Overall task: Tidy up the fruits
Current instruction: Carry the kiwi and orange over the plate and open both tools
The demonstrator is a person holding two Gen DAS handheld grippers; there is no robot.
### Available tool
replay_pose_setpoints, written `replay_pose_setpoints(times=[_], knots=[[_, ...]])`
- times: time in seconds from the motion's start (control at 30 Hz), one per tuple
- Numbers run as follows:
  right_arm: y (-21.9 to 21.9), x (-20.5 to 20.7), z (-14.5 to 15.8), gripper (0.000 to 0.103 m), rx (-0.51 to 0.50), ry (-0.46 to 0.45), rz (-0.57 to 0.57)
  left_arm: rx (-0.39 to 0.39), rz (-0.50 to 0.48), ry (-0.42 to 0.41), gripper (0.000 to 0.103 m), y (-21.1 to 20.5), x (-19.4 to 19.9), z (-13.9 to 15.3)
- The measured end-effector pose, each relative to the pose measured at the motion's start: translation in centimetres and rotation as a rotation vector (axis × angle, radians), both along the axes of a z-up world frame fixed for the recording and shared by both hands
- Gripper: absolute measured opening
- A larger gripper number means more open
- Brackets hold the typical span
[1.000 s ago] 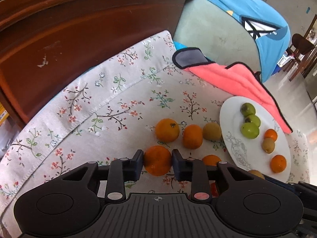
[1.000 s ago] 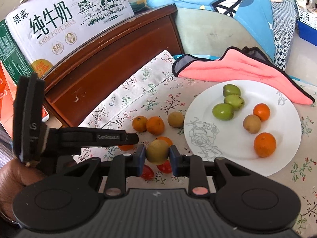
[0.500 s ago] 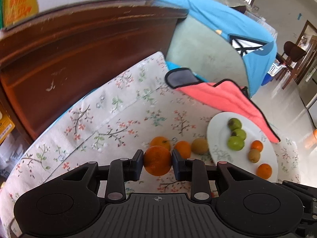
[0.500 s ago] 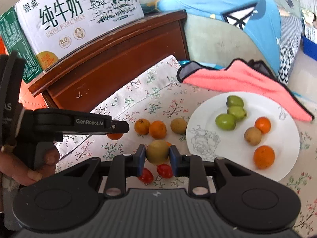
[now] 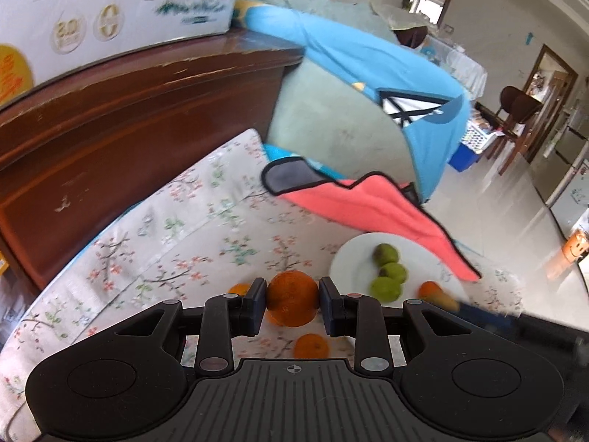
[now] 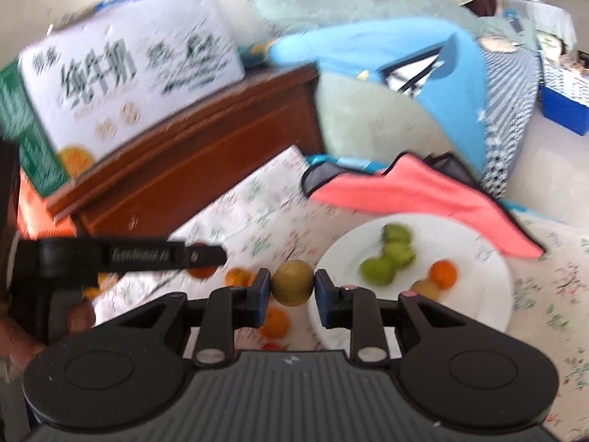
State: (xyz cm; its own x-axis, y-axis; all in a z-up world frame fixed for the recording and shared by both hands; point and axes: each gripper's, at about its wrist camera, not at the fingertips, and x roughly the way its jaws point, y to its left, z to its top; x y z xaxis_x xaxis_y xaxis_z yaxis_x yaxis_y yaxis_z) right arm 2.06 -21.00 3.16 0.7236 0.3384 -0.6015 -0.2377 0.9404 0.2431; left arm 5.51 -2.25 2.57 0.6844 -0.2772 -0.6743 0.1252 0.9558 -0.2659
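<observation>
My left gripper (image 5: pixel 292 302) is shut on an orange (image 5: pixel 292 304), held above the floral cloth (image 5: pixel 191 243). My right gripper (image 6: pixel 292 287) is shut on a brownish-green kiwi (image 6: pixel 292 283), also lifted off the cloth. To the right lies a white plate (image 6: pixel 471 243) with three green fruits (image 6: pixel 383 269), a small orange (image 6: pixel 443 272) and a brown kiwi (image 6: pixel 423 287). In the left wrist view the same plate (image 5: pixel 353 258) shows its green fruits (image 5: pixel 386 287). Loose oranges (image 6: pixel 274 322) and a red tomato (image 6: pixel 274 346) stay on the cloth below. The left gripper (image 6: pixel 206 256) also shows from the side in the right wrist view.
A dark wooden headboard (image 5: pixel 129 129) runs along the back left, with a milk carton box (image 6: pixel 129 70) on top. A pink cloth (image 6: pixel 412 191) lies behind the plate, beside a blue garment (image 5: pixel 349 59) on a grey-green cushion. A hand (image 6: pixel 22 346) holds the left tool.
Both grippers have risen with their fruit still clamped. The cloth, loose fruit and plate now sit lower and smaller in both views, and more of the headboard and box shows.
</observation>
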Motion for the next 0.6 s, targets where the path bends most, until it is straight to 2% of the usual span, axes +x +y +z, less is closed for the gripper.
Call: replay_pose_setpoints(times=[0.2, 0.33, 0.47, 0.6], knots=[[-3.6, -0.2, 2.7, 0.026, 0.017, -0.06, -0.09, -0.022, -0.069, -0.009, 0.028, -2.4, -0.1, 0.6], [-5.7, -0.2, 3.5, 0.026, 0.008, -0.073, -0.146, -0.021, -0.11, -0.009, 0.028, -4.0, -0.2, 0.4], [-7.6, 0.3, 3.2, 0.026, 0.027, -0.043, -0.193, -0.019, -0.132, 0.012, 0.028, -5.5, 0.0, -0.3], [-9.6, 1.1, 1.5, 0.026, 0.117, 0.047, -0.254, -0.007, -0.15, 0.03, 0.028, -6.8, 0.2, -1.1]])
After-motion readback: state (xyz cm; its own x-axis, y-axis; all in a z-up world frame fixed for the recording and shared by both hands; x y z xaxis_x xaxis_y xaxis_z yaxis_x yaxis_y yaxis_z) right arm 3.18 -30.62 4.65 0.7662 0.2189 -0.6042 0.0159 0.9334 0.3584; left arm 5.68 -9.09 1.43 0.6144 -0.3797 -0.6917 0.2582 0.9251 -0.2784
